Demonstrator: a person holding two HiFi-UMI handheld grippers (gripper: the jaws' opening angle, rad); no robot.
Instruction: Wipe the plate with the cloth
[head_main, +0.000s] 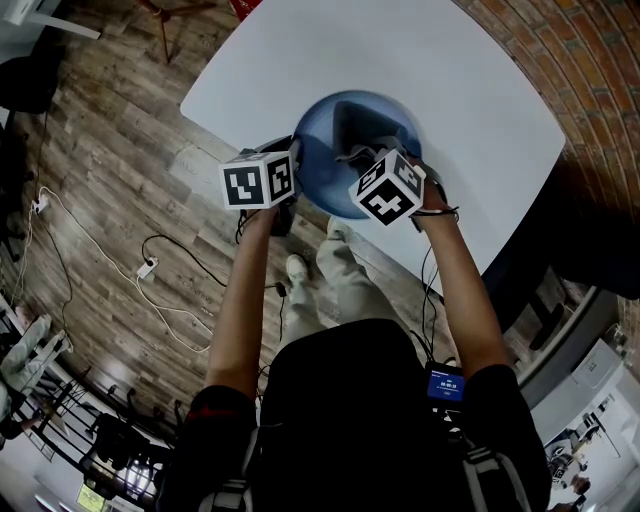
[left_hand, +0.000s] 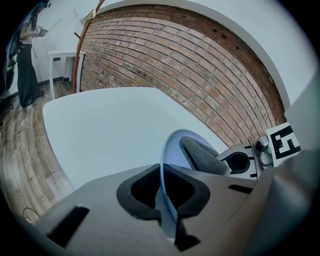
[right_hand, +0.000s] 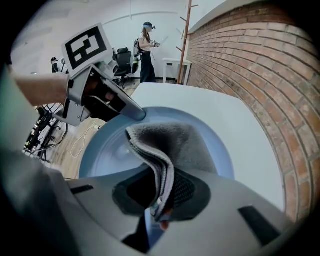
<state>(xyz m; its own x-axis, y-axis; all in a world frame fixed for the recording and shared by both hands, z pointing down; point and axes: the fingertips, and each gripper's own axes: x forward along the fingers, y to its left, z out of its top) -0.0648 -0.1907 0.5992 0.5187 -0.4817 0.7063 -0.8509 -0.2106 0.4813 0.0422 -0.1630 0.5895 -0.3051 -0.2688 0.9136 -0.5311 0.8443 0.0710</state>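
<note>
A blue plate (head_main: 320, 140) lies at the near edge of the white table (head_main: 480, 120). My left gripper (head_main: 290, 165) is shut on the plate's rim (left_hand: 162, 172), holding it from the left side. A grey cloth (head_main: 360, 125) lies folded across the plate's inner face. My right gripper (head_main: 375, 160) is shut on the cloth (right_hand: 165, 165), which drapes forward from its jaws onto the plate (right_hand: 110, 150). In the left gripper view the cloth (left_hand: 202, 157) and the right gripper (left_hand: 240, 161) show past the plate edge. The left gripper (right_hand: 135, 114) shows in the right gripper view on the plate's far left rim.
A brick wall (head_main: 590, 70) borders the table on the right. Wooden floor (head_main: 110, 180) with white and black cables (head_main: 150, 265) lies to the left. A person (right_hand: 146, 50) stands far back by a small white table (right_hand: 175, 65) and a coat stand (right_hand: 186, 40).
</note>
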